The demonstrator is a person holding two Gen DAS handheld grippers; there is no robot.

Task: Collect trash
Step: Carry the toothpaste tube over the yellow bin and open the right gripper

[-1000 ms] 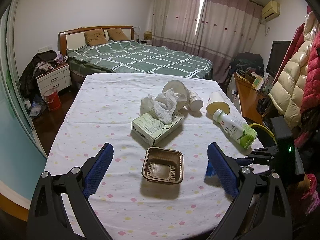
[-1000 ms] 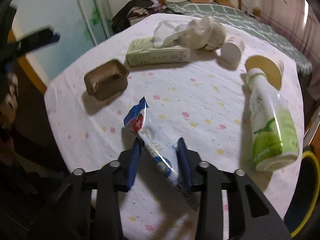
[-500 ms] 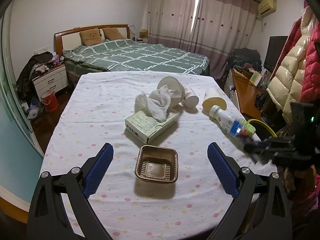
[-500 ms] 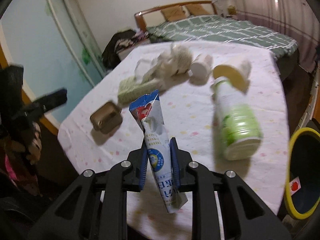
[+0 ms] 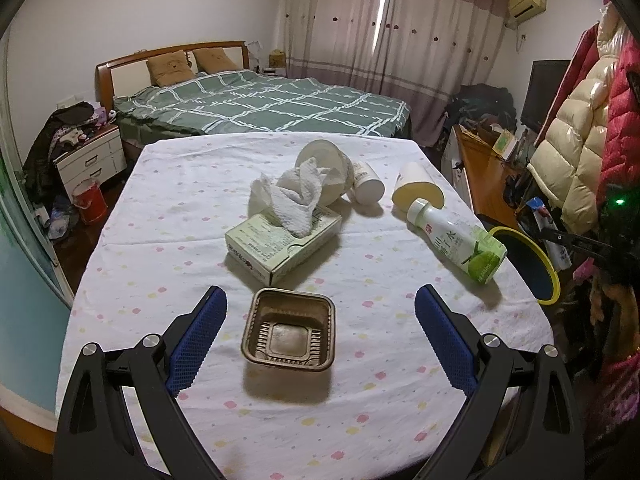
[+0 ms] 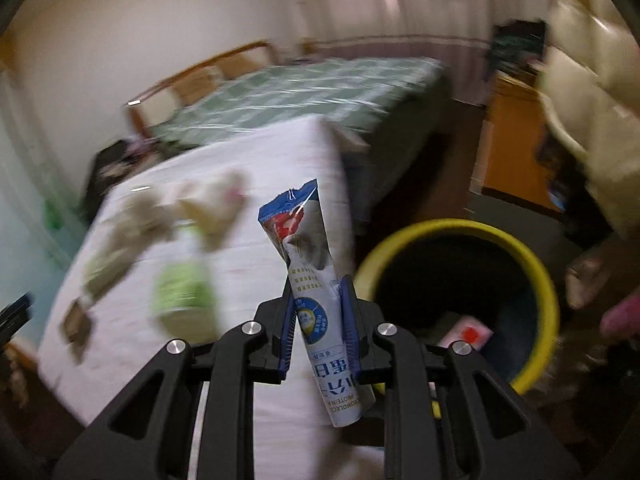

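Observation:
My right gripper (image 6: 316, 312) is shut on a white and blue wrapper (image 6: 308, 272) and holds it upright in the air beside the yellow-rimmed bin (image 6: 460, 236), off the table's right edge. In the left wrist view the wrapper (image 5: 550, 232) shows above the bin (image 5: 544, 268). My left gripper (image 5: 320, 320) is open, its fingers either side of a brown plastic tray (image 5: 290, 334) on the table. A green and white bottle (image 5: 460, 240) lies on its side at the right.
A tissue box (image 5: 280, 240) with a crumpled tissue (image 5: 298, 198), a paper bowl (image 5: 324, 164), a small white jar (image 5: 366, 186) and a paper cup (image 5: 416, 190) lie on the spotted tablecloth (image 5: 168, 208). A bed stands behind; coats hang at the right.
My right gripper has lifted the wrapper off the table and swung it right, over to the bin. My left gripper has stayed over the brown tray.

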